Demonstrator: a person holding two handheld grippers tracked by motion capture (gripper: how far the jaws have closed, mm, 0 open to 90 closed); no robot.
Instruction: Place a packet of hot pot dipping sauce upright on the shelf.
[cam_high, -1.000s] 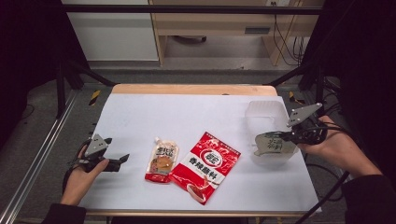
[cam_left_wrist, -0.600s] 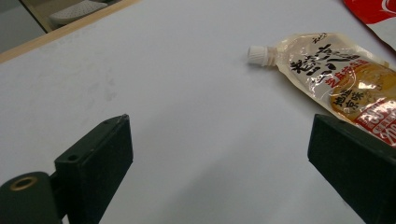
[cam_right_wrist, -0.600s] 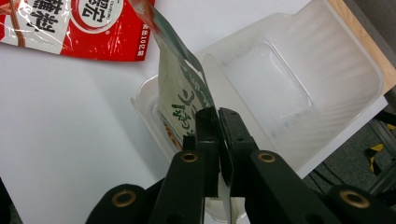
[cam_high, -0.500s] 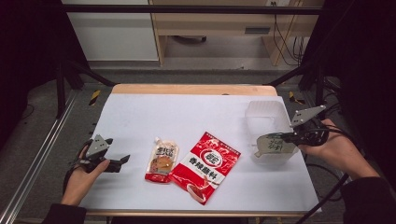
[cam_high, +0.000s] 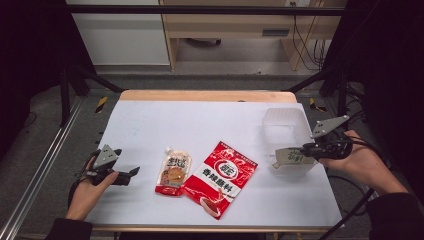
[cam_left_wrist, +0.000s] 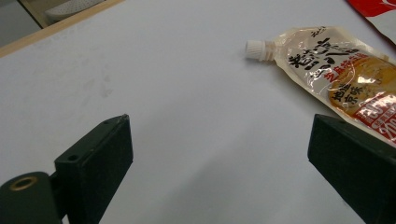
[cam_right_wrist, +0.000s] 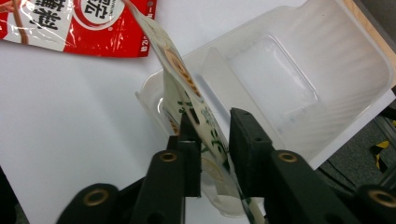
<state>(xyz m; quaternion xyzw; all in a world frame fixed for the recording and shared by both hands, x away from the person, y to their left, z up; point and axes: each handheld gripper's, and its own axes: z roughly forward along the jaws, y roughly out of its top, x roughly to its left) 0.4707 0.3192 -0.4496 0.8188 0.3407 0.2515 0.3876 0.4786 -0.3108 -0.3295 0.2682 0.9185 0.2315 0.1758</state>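
A white table with a wooden far edge carries everything. A clear spouted pouch lies flat on it, ahead of the left gripper's fingers and toward the right one of the pair, cap pointing away. Touching the pouch, a red sachet lies flat, farther from those fingers. A clear plastic tray rests directly below and beyond the right gripper's fingers.
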